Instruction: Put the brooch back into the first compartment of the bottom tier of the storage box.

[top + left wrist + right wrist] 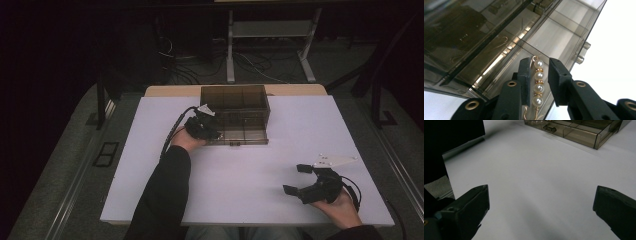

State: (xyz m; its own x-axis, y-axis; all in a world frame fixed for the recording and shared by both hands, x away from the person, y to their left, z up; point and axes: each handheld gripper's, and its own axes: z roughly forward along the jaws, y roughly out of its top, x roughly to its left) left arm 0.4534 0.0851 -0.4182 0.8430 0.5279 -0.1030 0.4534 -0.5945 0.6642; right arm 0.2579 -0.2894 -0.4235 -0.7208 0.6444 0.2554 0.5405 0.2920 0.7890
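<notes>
Pearl earring (538,83) sitting right between the jaws of the left gripper (539,82), over one of the front compartments of the smoky see-through organizer box (235,116), so I'm guessing this is a drop-off into that slot. The jaws are standing a little apart: there's a visible gap on the right side of the beads, and the left jaw is at most brushing them, so I'd call it let go rather than pinched. Whether the earring is already resting on the compartment floor or hanging there, I honestly can't tell from the left gripper view. The piece itself is looking pretty nice: four round cream pearls in a straight line, little gold sparkly spacer rings between them, and thin gold wire curling out at both ends, the lower end looping like a hook. In the high view the box is sitting at the far middle of the white table (150,165) with its lid standing up at the back, which is keeping all the compartments reachable from the person's side. The right gripper (300,179) is just resting wide open and empty near the front right of the table, well away from the box, probably staying out of the way.
</notes>
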